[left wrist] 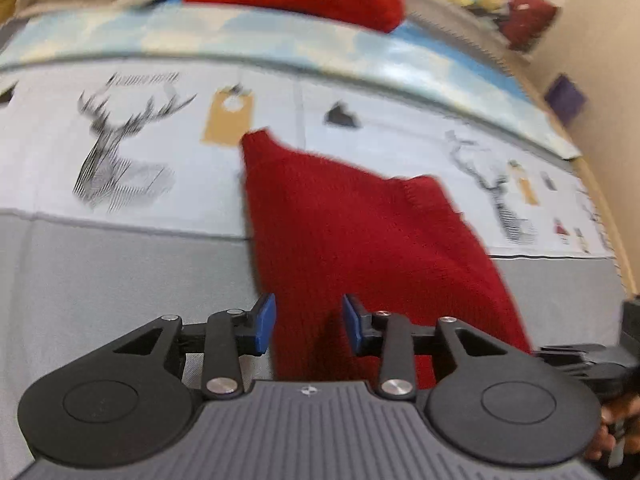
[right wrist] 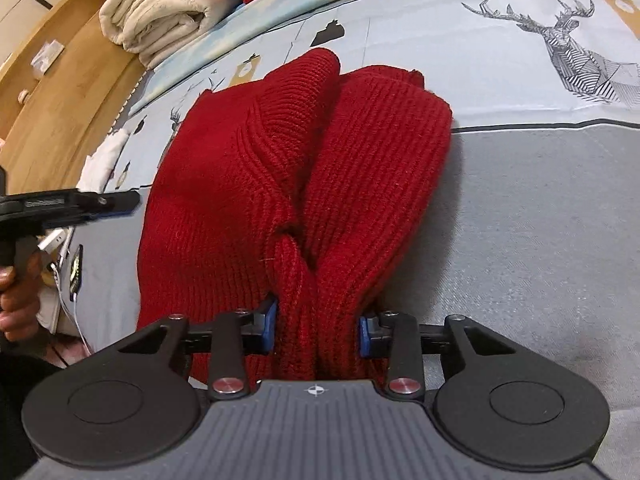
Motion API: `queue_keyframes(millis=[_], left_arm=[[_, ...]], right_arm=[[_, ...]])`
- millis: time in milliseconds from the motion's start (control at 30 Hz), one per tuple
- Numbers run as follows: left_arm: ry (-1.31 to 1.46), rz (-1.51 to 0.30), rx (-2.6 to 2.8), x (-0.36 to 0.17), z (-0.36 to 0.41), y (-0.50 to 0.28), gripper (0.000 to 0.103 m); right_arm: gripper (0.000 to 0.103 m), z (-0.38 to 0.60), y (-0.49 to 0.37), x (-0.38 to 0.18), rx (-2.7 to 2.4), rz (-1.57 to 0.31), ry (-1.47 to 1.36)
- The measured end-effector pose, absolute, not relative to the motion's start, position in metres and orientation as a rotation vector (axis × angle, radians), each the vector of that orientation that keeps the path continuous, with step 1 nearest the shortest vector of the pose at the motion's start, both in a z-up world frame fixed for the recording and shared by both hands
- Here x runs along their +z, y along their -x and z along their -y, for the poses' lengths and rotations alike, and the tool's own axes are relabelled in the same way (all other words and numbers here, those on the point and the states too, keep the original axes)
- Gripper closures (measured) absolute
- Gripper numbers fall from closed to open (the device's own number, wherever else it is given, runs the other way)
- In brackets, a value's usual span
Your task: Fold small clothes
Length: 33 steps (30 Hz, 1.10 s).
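Red knit garment (right wrist: pixel 304 168) bunched on the bed (right wrist: pixel 520 220), pinched by right tool (right wrist: pixel 318 326); left tool (left wrist: pixel 309 322) grip cannot be told, though cloth lies between its pads

a deer-print bedsheet (right wrist: pixel 560 92) covers the bed, beside a wooden floor (right wrist: pixel 68 92) and probably beige wall (left wrist: pixel 600 80).

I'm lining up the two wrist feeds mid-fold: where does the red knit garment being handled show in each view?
Left wrist: the red knit garment hangs centre, running down between the left gripper's blue pads.
Right wrist: it fills the centre, bunched and pinched in the right gripper.
Shared landmark: the deer-head print on the bedsheet, upper left in the left wrist view, upper right in the right wrist view.
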<state>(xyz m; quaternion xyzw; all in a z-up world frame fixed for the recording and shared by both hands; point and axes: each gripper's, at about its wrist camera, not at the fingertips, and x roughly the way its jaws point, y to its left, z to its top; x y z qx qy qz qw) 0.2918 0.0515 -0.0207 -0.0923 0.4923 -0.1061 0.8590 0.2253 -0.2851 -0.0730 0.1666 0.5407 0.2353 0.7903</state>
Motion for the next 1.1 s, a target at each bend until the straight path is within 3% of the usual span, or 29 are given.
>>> queue_keyframes(millis=[100,233,433,567,700,900,1000,1033,1100], left_arm=[[0.152,-1.029,-0.313,-0.020,-0.040,-0.286,0.063],[-0.103,-1.108,-0.325,-0.048,-0.009,-0.280,0.064],[-0.116,-1.010,-0.351,-0.022,-0.009,-0.267,0.064],[-0.135,-1.035,-0.452,-0.022,-0.006,-0.258,0.061],[-0.381,-1.140,-0.450,-0.061,0.013,-0.246,0.055],[-0.412,-1.052,-0.426,-0.047,0.017,-0.235,0.051],[-0.397,-0.952,-0.403,-0.023,0.015,-0.220,0.028],[-0.380,-0.908,-0.377,-0.013,0.014,-0.213,0.016],[-0.320,-0.816,-0.334,0.007,0.006,-0.198,0.009]], right_arm=[[0.065,0.285,-0.222,-0.075,0.491,-1.177,-0.342],[0.064,0.279,-0.225,-0.075,0.465,-1.194,-0.345],[0.053,0.284,-0.223,-0.066,0.437,-1.192,-0.388],[0.052,0.285,-0.218,-0.062,0.452,-1.190,-0.347],[0.049,0.288,-0.215,-0.066,0.437,-1.213,-0.268],[0.046,0.284,-0.213,-0.060,0.401,-1.210,-0.230],[0.046,0.284,-0.207,-0.045,0.384,-1.147,-0.188],[0.046,0.282,-0.203,-0.037,0.374,-1.100,-0.146],[0.047,0.275,-0.186,-0.012,0.347,-0.941,-0.004]])
